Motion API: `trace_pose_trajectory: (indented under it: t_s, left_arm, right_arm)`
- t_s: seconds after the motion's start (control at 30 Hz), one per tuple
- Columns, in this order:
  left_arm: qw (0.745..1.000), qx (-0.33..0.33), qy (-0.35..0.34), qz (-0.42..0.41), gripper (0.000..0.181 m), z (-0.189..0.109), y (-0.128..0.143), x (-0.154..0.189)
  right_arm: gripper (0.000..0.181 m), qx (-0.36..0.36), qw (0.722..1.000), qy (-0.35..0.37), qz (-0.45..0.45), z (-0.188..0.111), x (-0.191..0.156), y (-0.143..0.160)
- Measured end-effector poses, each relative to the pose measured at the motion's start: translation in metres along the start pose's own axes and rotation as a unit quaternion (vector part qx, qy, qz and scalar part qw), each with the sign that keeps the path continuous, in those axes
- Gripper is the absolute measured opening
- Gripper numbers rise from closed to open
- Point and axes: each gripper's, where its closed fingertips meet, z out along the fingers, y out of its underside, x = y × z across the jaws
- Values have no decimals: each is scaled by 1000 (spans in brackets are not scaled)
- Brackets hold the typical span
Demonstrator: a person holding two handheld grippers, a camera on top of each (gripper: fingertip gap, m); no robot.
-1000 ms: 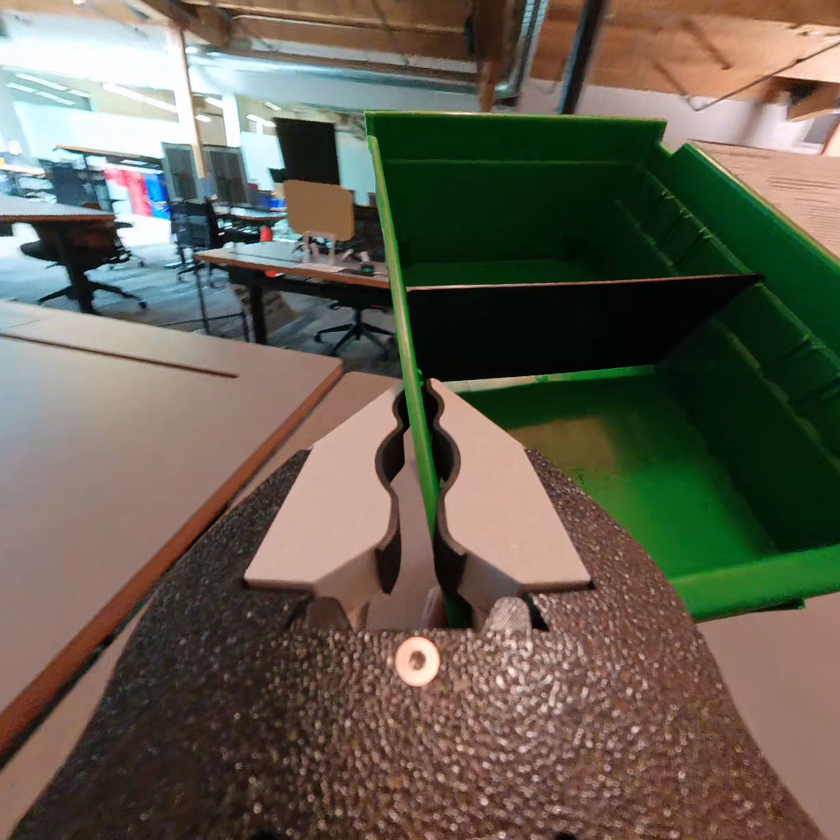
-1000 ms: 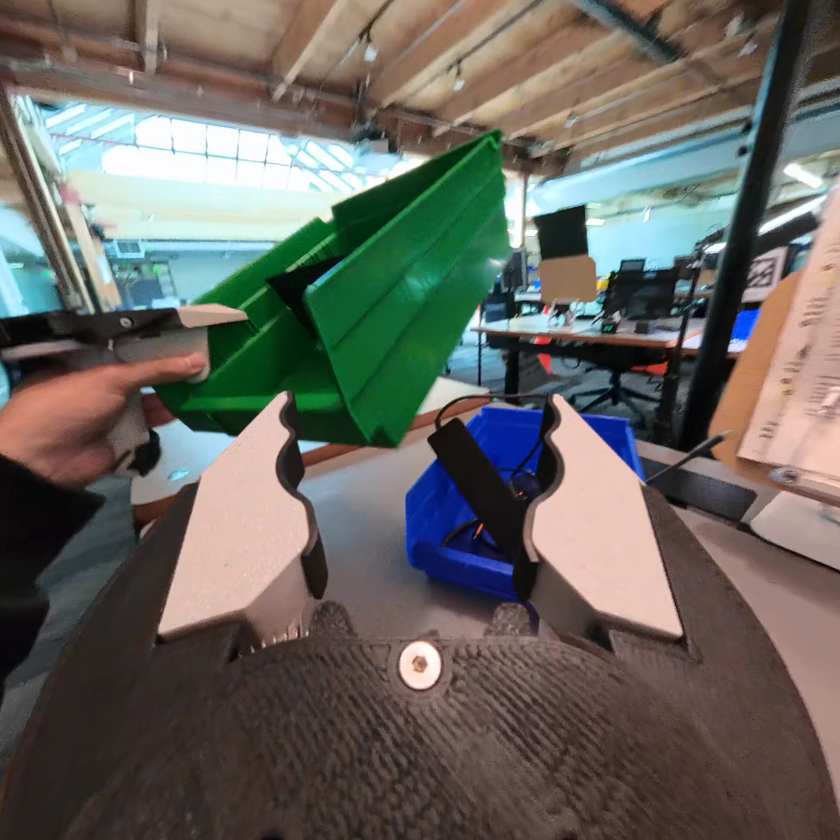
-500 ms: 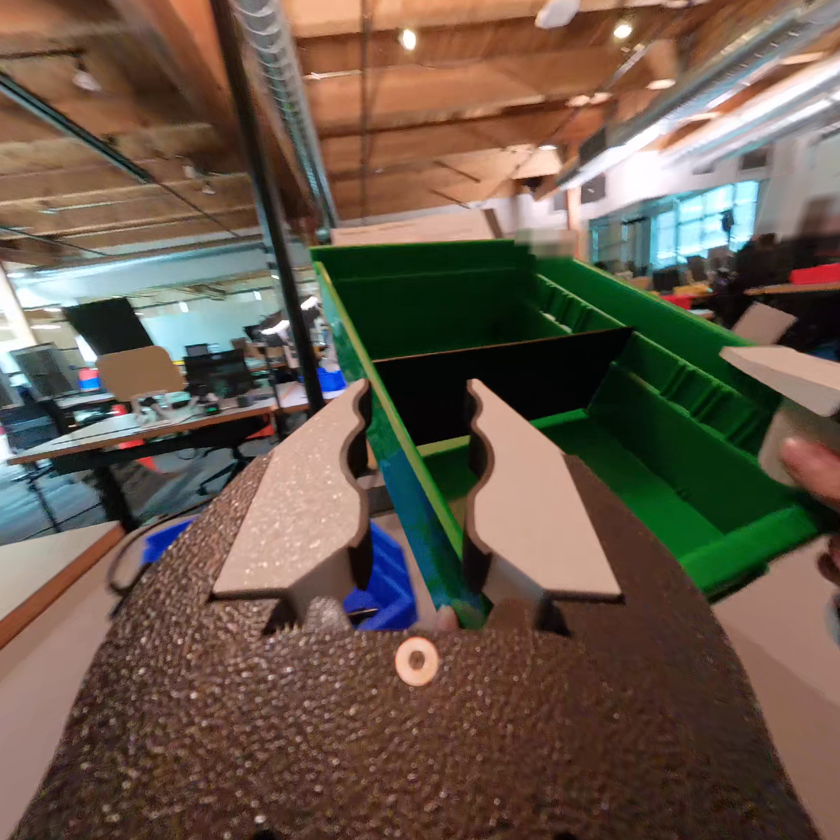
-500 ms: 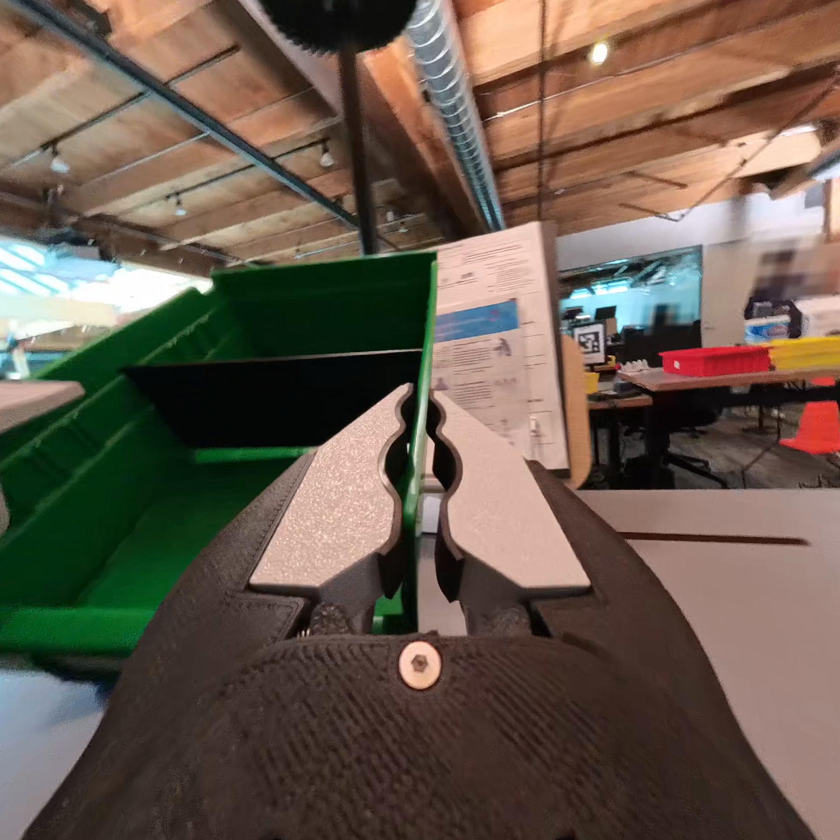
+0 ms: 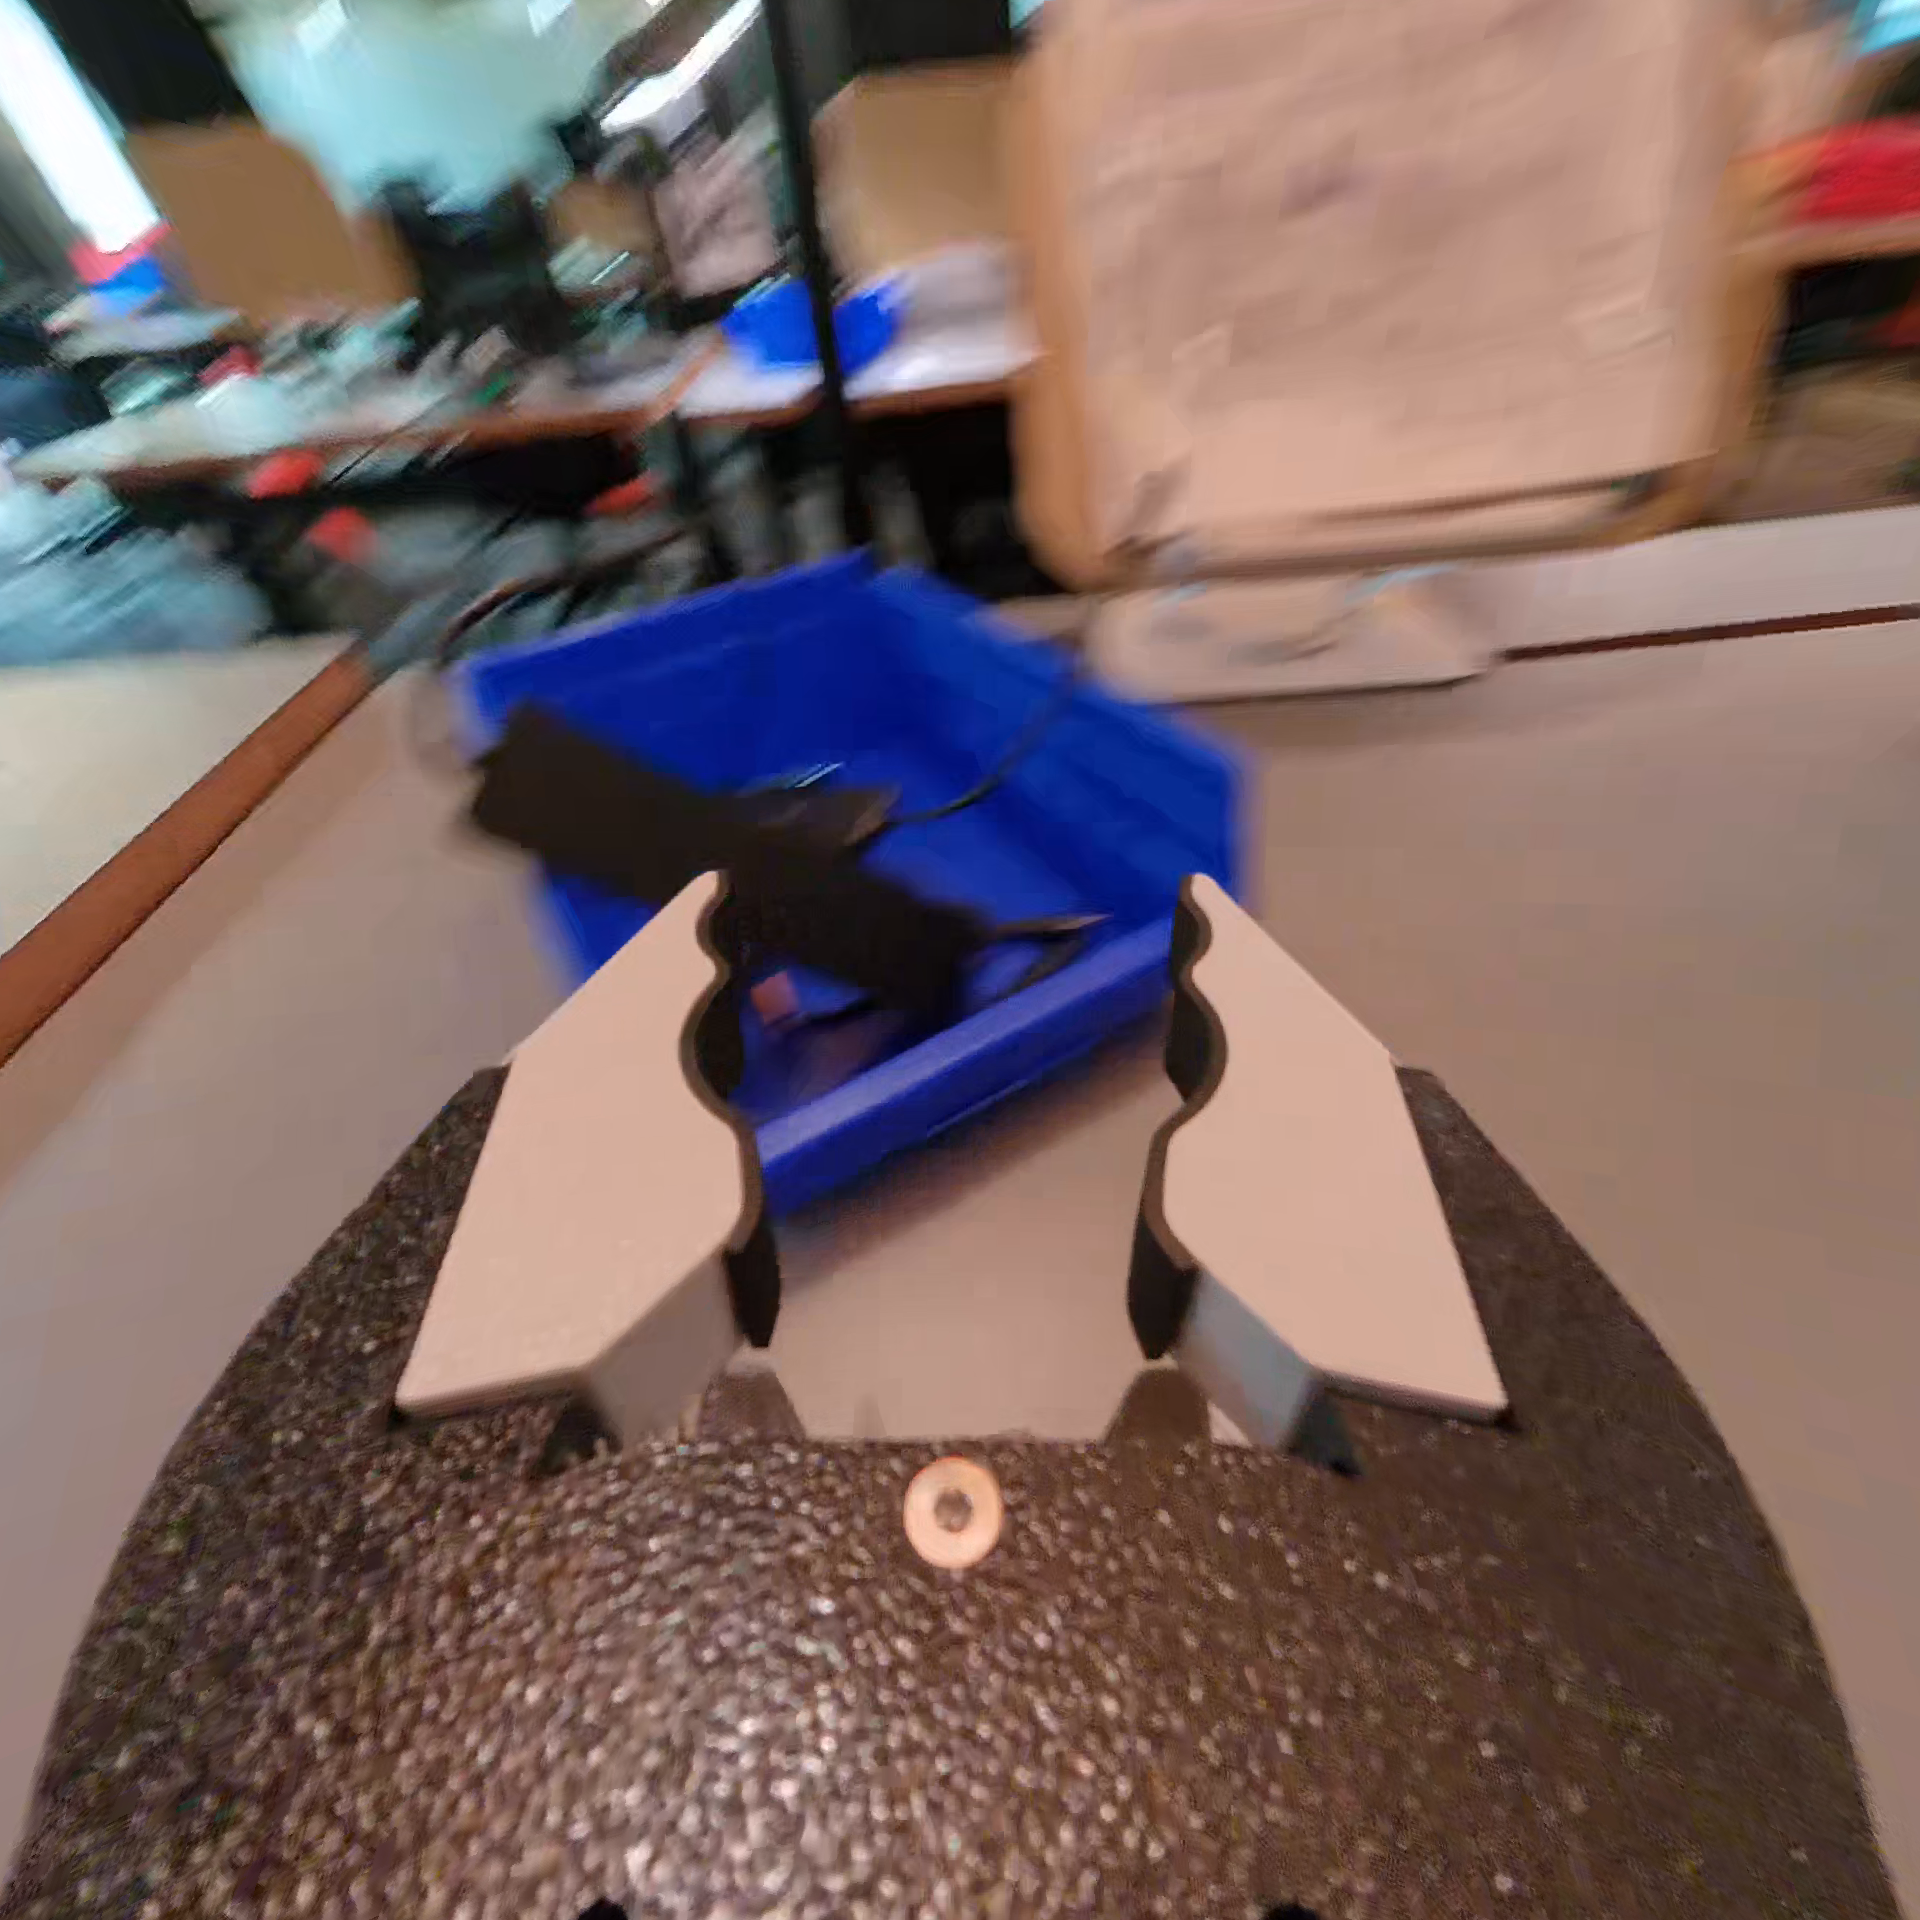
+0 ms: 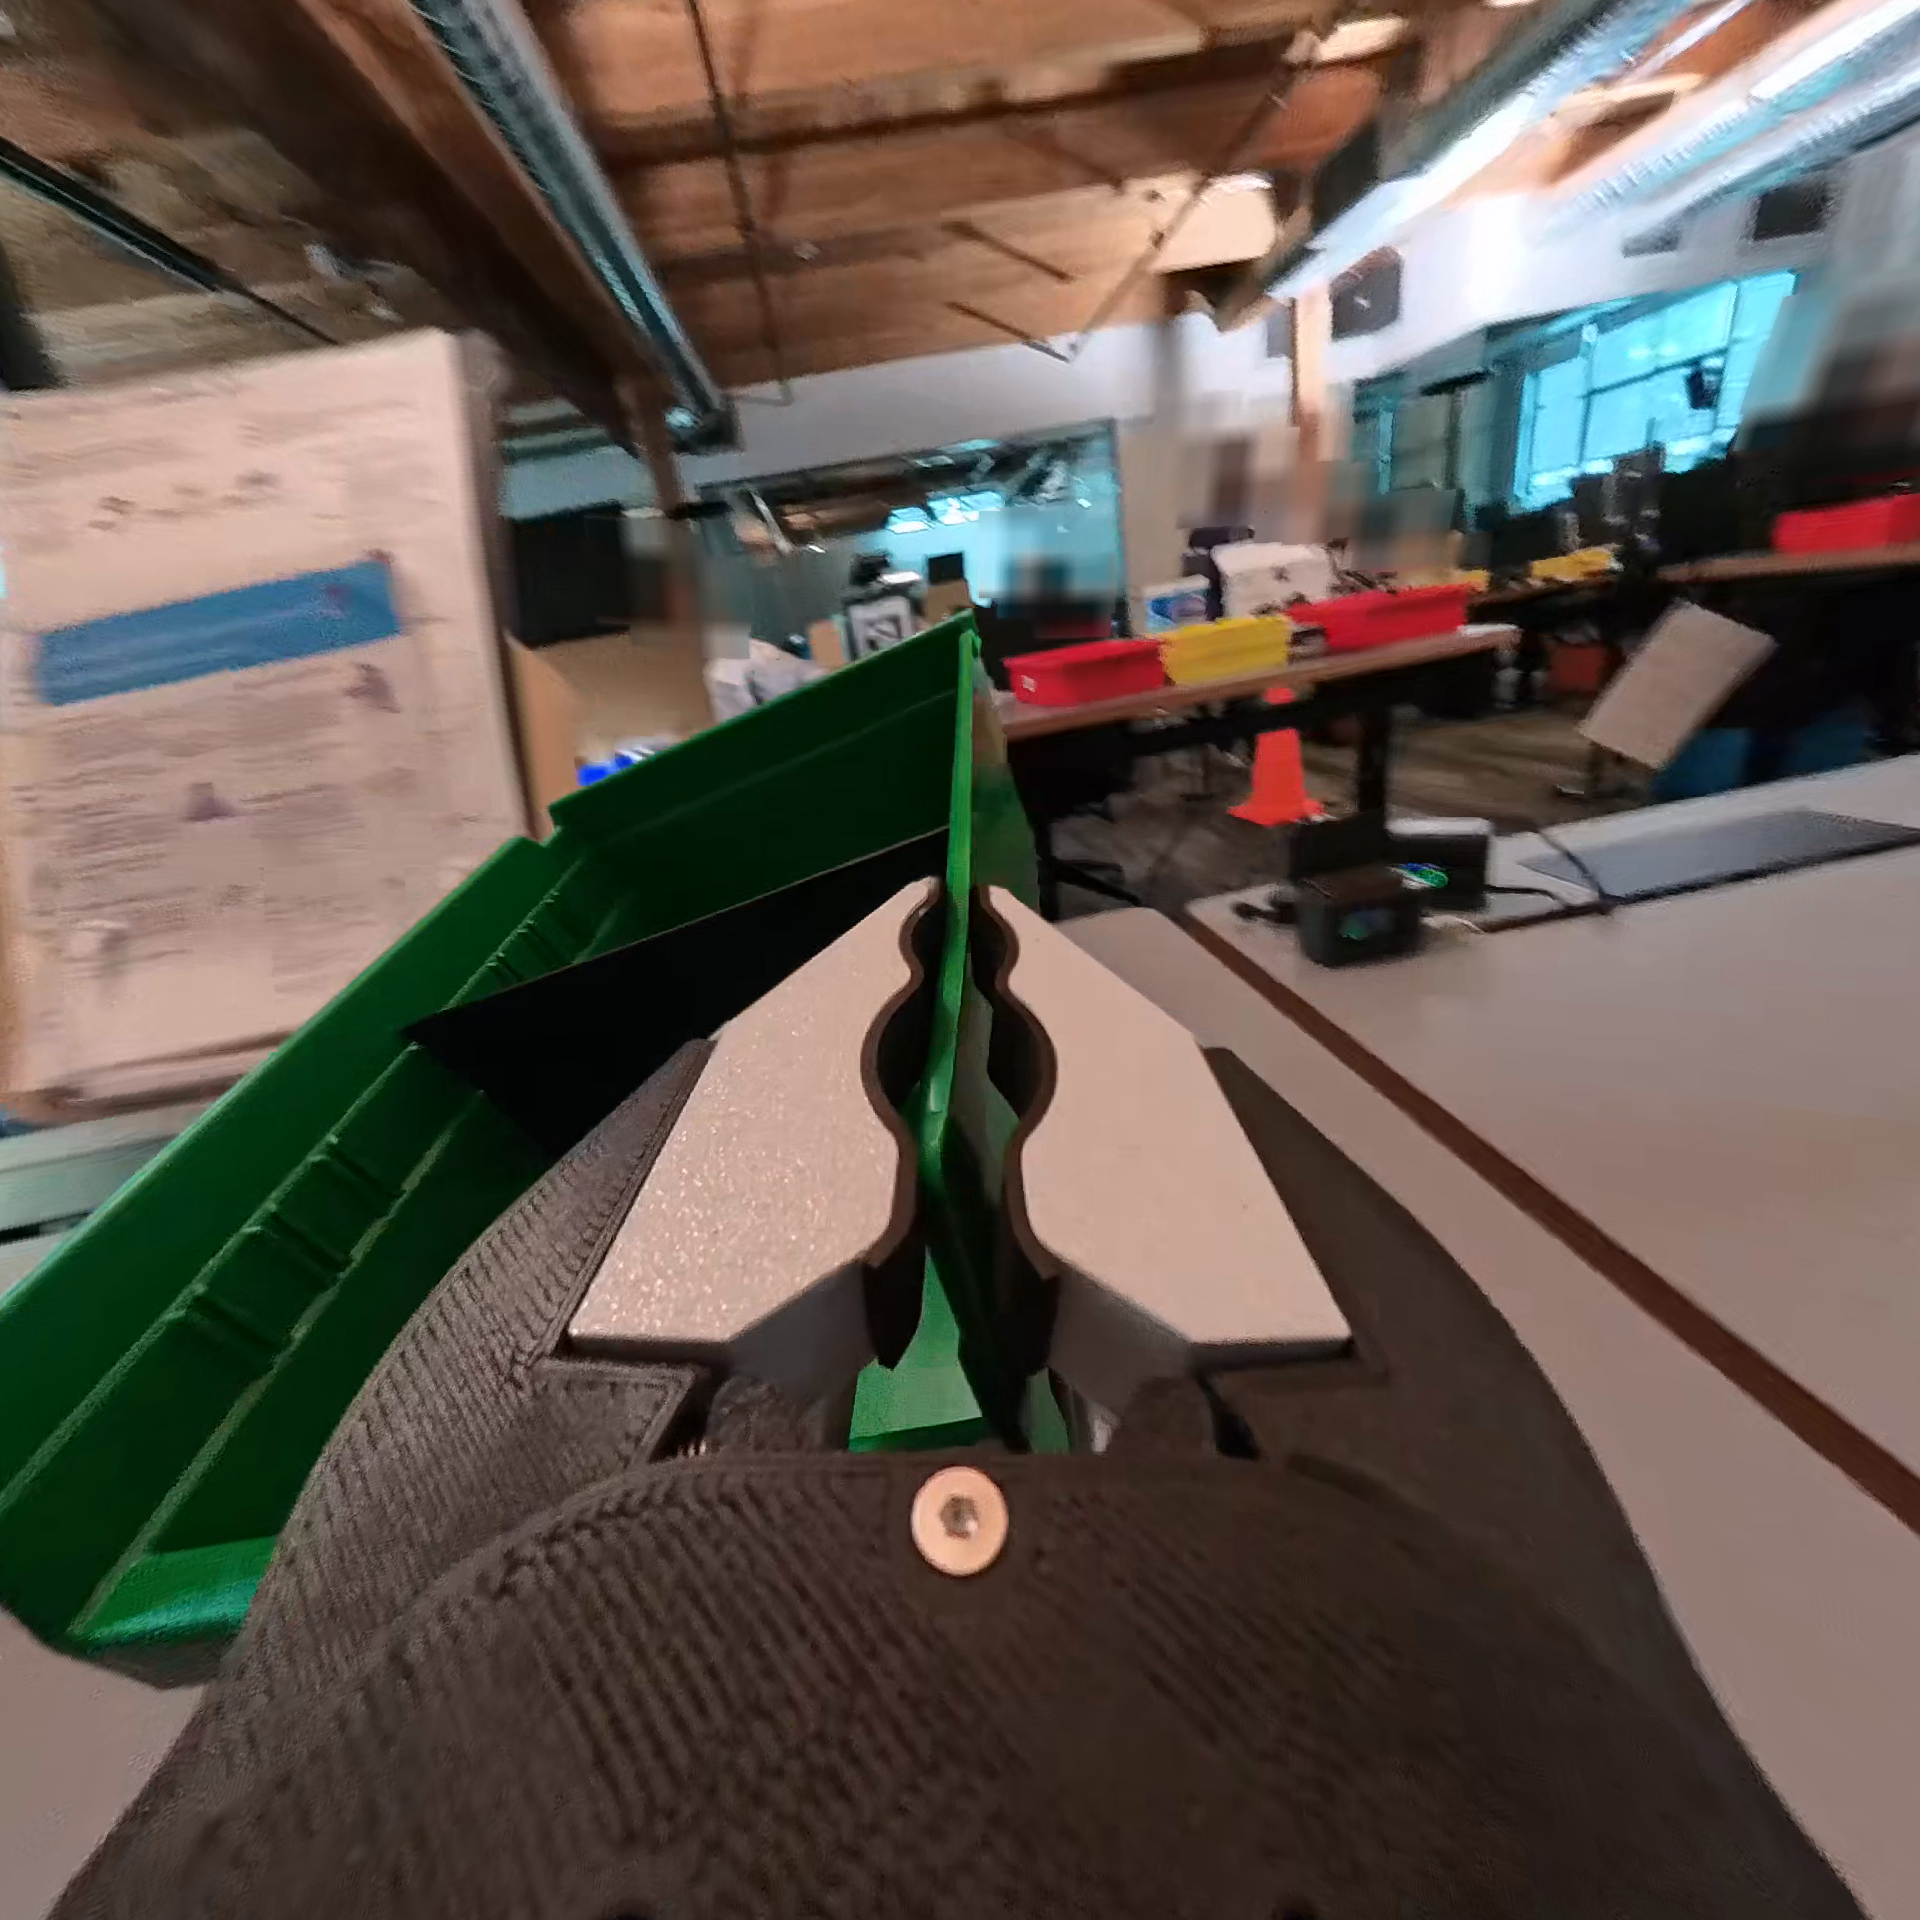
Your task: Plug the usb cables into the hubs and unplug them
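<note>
Basically nothing's been plugged in yet: the green bin [image 6: 644, 997] is pinched by its side wall in the closed right gripper [image 6: 956, 904], while the left gripper [image 5: 951, 894] is spread wide and empty, aimed at the blue bin [image 5: 1091, 790] near the table's left edge where the black hub [image 5: 665, 831] and cables [image 5: 997, 769] are left jumbled.

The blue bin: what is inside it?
The blue bin holds a long black hub and thin black cable. Blur and the hub hide anything beneath.
</note>
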Motion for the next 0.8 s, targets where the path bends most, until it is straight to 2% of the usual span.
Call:
trace_pose_trajectory:
  t_s: [0.03,0.1,0.17,0.23,0.3,0.4,0.47,0.57,0.63,0.8]
  left_arm:
    - [998,-30,-50,-15,89,7,18,-35]
    - [989,-90,-89,-71,100,20,53,-75]
    - [982,-111,-63,-141,97,33,68,-82]
    - [980,-100,-53,-165,81,46,68,-84]
    - [983,-99,-44,-147,66,56,64,-81]
    - [987,-129,-88,-32,32,63,70,-93]
    - [986,-132,-104,10,13,64,70,-102]
    - [985,-133,-108,23,6,63,73,-126]
    - [986,-131,-97,22,6,64,74,-141]
    - [990,-139,-15,17,5,65,75,-154]
  right_arm:
    - [2,-9,1000,14,-7,4,17,7]
    - [2,-33,999,38,-8,11,44,23]
    - [3,-54,997,58,15,16,67,42]
    - [3,-73,994,77,36,22,82,61]
    - [3,-91,991,87,40,28,90,76]
    - [3,-93,990,84,62,39,97,84]
    - [2,-103,989,82,62,47,103,90]
    - [2,-138,986,75,47,57,116,108]
    - [2,-135,989,34,40,63,116,110]
    - [3,-157,987,-24,28,67,120,111]
